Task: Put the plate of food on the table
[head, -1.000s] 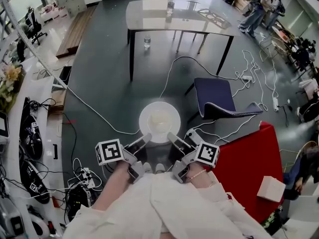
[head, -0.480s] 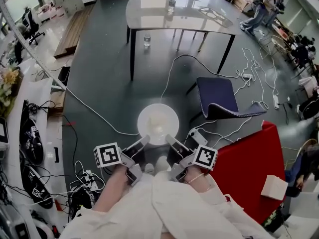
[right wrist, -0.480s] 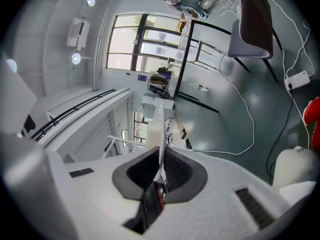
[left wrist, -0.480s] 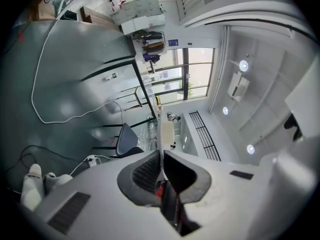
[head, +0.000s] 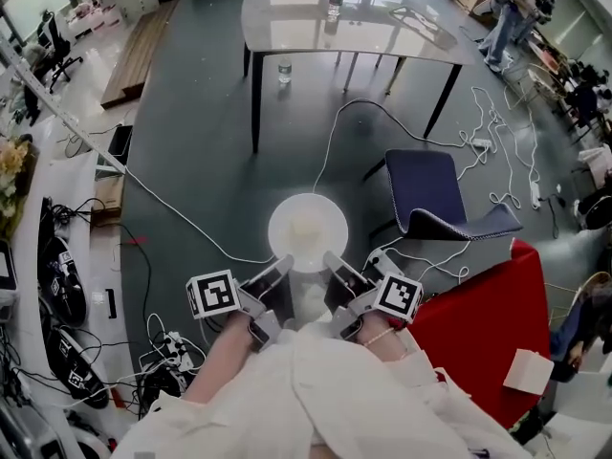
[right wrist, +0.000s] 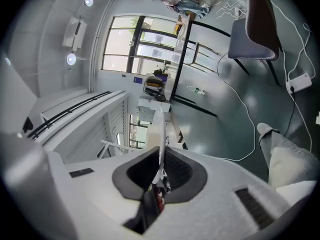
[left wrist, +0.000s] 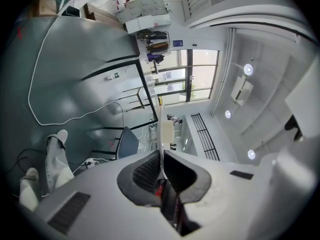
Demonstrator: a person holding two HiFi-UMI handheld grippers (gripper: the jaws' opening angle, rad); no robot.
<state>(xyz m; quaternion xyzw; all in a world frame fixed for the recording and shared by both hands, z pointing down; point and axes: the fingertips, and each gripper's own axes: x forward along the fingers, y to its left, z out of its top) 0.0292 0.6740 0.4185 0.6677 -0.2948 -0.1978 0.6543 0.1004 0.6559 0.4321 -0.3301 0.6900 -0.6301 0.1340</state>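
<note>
Head view shows the round plate (head: 307, 229); gripper views show left tool (left wrist: 161, 160) and right tool (right wrist: 161, 163) clamping its rim.

floor (head: 191, 161): dark grey, glossy | blue chair (head: 427, 185) | red couch (head: 478, 318) | white cable (left wrist: 30, 94) | tall windows (right wrist: 145, 49), bright

Blue chair (head: 428, 187) near red surface (head: 478, 299); 1 bottle (head: 284, 70) on floor (head: 201, 142).
</note>
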